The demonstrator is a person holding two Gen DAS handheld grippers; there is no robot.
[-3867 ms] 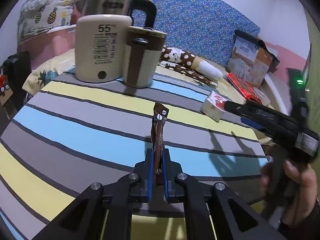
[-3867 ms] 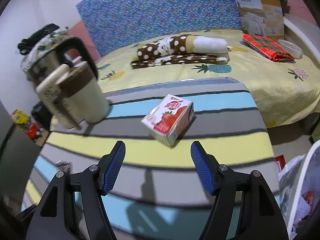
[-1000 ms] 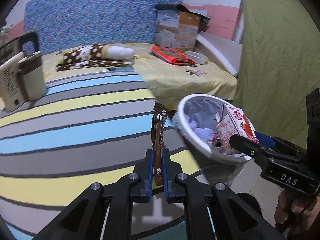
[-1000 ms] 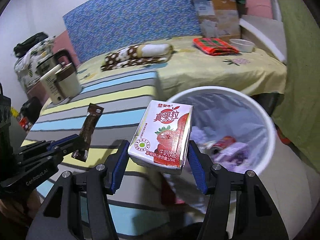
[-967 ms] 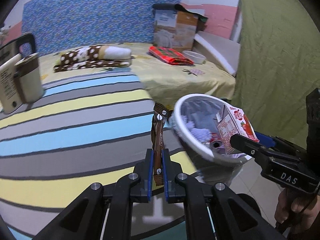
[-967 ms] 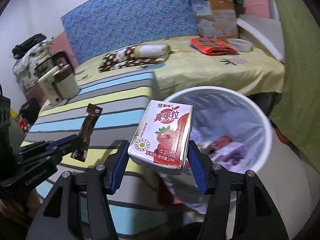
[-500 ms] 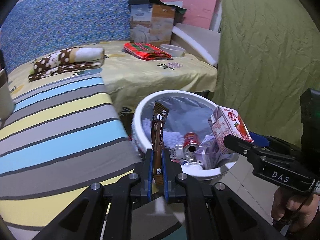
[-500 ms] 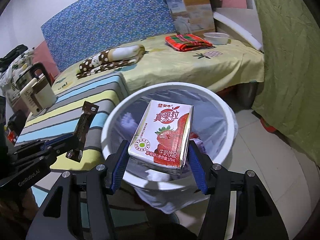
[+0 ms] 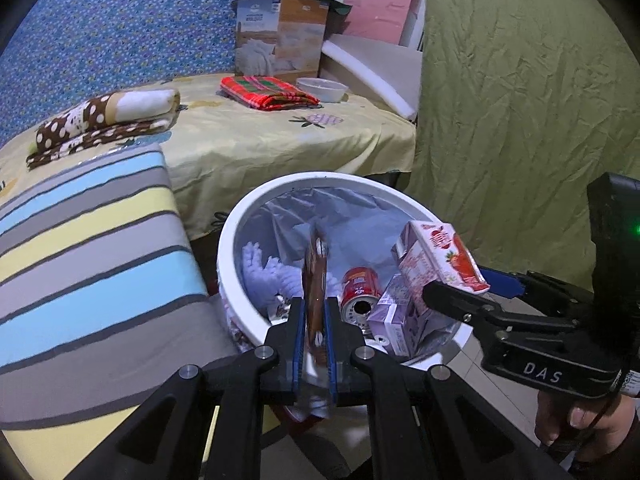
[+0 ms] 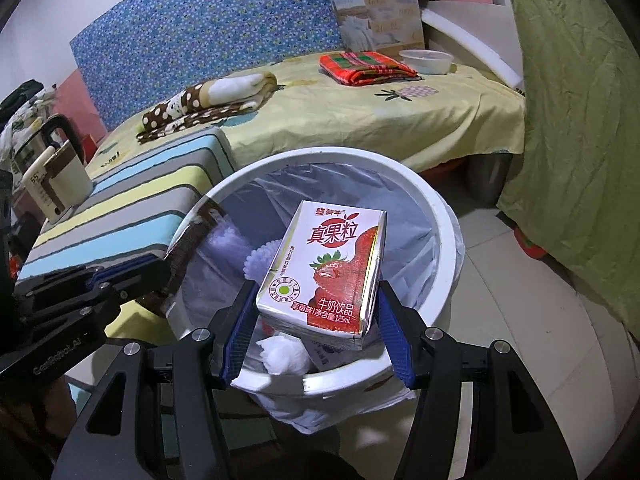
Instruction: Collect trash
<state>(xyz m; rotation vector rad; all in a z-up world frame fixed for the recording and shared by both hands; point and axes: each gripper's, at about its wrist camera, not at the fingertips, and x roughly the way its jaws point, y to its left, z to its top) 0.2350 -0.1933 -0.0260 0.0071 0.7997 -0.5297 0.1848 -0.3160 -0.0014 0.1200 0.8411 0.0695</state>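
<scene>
1. A strawberry milk carton (image 10: 328,268) sits clamped in the right tongs (image 10: 316,328), held above the open white bin (image 10: 448,232) at the centre of the right wrist frame.
2. A brown snack wrapper (image 9: 315,280), blurred, stands pinched upright in the nearly closed left tongs (image 9: 315,344), over the bin's near rim at lower centre of the left wrist frame.
3. Inside the lined bin lie a red can (image 9: 359,290), a purple carton (image 9: 394,320) and white tissue (image 10: 284,354).
4. The striped bench (image 9: 88,248) fills the left; a yellow-sheeted bed (image 9: 280,140) lies behind.
</scene>
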